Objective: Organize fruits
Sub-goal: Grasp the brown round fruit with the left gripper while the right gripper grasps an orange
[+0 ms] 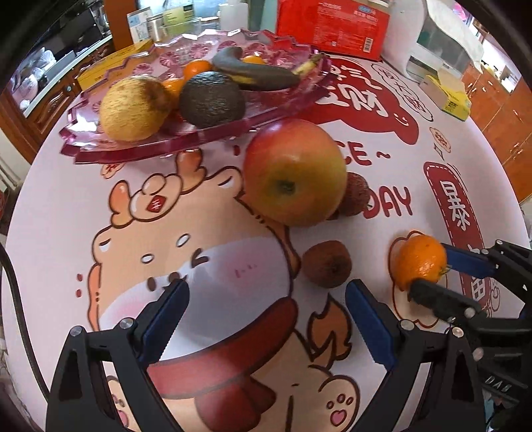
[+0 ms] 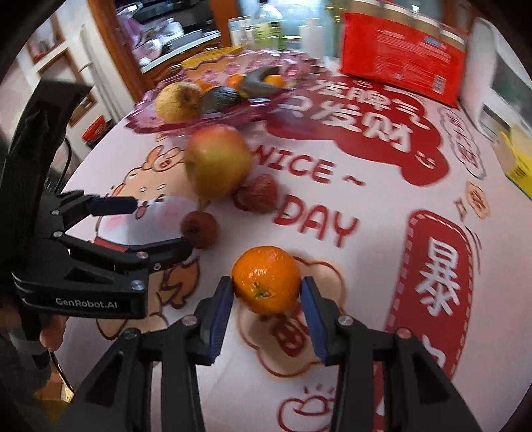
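My right gripper [image 2: 267, 292] is shut on an orange mandarin [image 2: 266, 279], its blue pads touching both sides; it also shows in the left wrist view [image 1: 419, 261]. My left gripper [image 1: 267, 299] is open and empty above the tablecloth, near a small brown fruit [image 1: 326, 263]. A big red-yellow apple [image 1: 295, 172] and a red lychee [image 1: 356, 198] lie beyond it. A pink glass fruit plate [image 1: 109, 151] at the back holds a yellow pear [image 1: 133, 108], an avocado [image 1: 211, 99], a dark banana [image 1: 252, 71] and mandarins.
A red box [image 1: 332, 26] stands behind the plate. A yellow box [image 1: 449, 94] and a white appliance [image 1: 442, 50] stand at the right. Wooden cabinets surround the round table with its cartoon cloth [image 1: 232, 299].
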`<action>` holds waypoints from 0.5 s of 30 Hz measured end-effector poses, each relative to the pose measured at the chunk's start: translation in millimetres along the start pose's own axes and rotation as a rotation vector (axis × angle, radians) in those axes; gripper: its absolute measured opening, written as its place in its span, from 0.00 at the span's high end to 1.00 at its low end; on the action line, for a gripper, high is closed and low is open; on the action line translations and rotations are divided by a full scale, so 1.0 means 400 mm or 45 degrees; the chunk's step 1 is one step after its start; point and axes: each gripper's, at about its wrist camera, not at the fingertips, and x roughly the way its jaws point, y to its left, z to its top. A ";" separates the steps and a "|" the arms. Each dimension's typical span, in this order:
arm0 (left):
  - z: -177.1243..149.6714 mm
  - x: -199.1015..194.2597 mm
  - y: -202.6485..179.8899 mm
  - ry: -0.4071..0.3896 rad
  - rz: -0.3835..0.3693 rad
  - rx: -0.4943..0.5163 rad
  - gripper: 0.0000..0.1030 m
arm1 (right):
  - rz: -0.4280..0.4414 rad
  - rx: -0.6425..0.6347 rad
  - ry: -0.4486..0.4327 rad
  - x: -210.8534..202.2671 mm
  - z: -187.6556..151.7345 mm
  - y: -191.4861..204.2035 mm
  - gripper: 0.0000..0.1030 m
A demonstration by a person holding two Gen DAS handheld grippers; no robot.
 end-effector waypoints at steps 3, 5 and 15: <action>0.006 0.008 -0.014 -0.011 -0.023 -0.005 0.13 | -0.011 0.072 -0.002 -0.009 -0.010 -0.036 0.59; 0.010 0.013 -0.023 -0.019 -0.034 -0.007 0.17 | 0.000 0.107 -0.002 -0.013 -0.016 -0.053 0.59; 0.024 0.032 -0.078 -0.025 -0.068 0.041 0.56 | -0.036 0.112 -0.024 -0.016 -0.024 -0.047 0.59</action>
